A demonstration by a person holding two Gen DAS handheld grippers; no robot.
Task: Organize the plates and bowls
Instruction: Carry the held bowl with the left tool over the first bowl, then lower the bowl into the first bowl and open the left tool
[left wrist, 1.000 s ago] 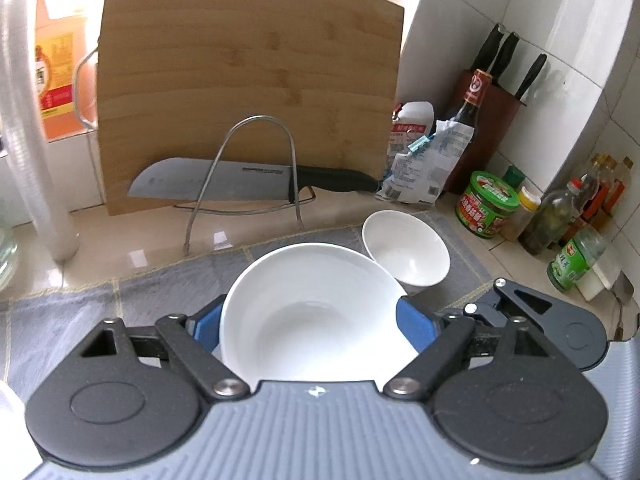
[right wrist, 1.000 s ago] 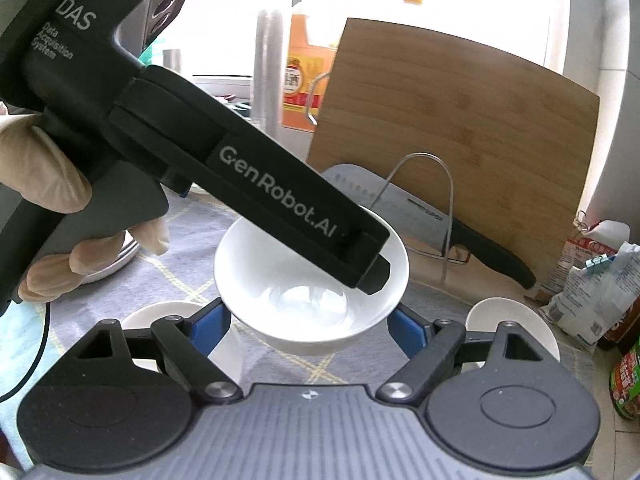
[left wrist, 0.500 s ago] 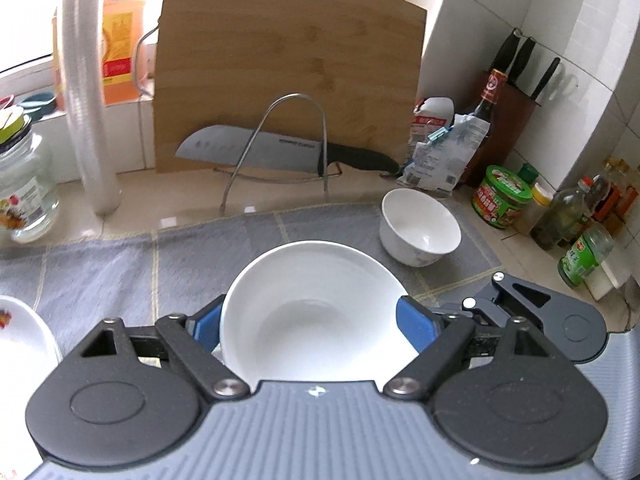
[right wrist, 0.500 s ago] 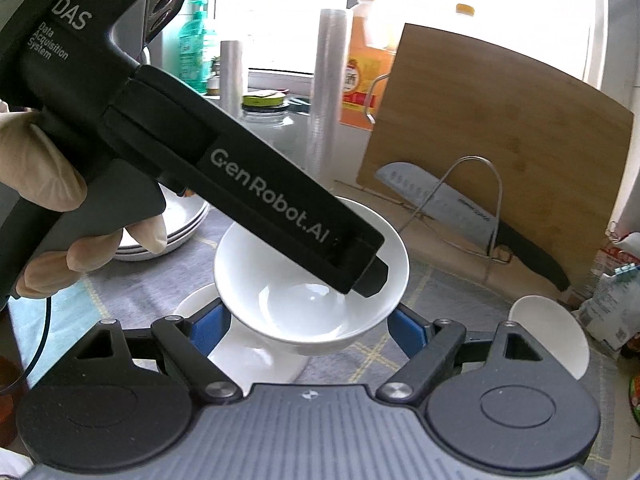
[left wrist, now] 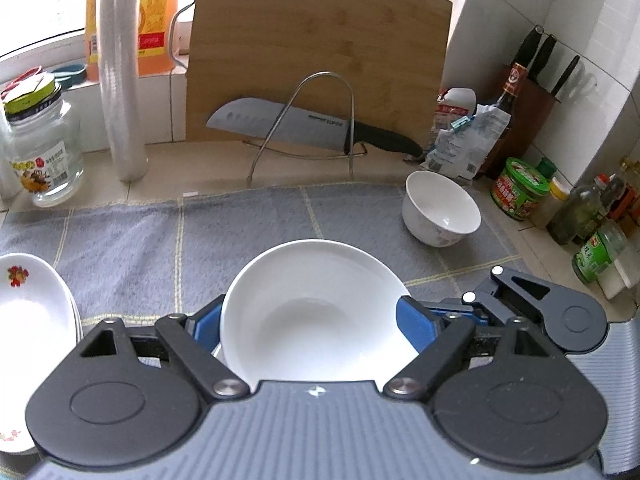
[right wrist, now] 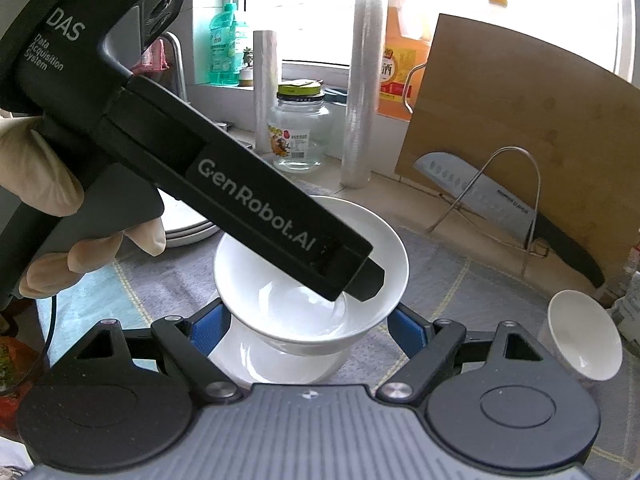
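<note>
Holding a white bowl [left wrist: 316, 312] by its rim between half-spread jaws, the left tool [left wrist: 316, 320] hangs directly above a second bowl [right wrist: 276, 356] on the surface, which the right tool [right wrist: 308, 320] brackets without visibly gripping it.

Open stretch of grey checked cloth [left wrist: 168, 232] ahead, bare between stacked plates [left wrist: 32, 304] at left and small white bowl [left wrist: 440, 208] at right. Blocked behind by wire rack [left wrist: 316, 120], cleaver [left wrist: 296, 128] and upright cutting board [left wrist: 320, 52]. Hemmed leftward by film roll [left wrist: 120, 80] and glass jar [left wrist: 42, 148]; crowded right edge of bottles [left wrist: 580, 208] and green-lidded tub [left wrist: 520, 188].
</note>
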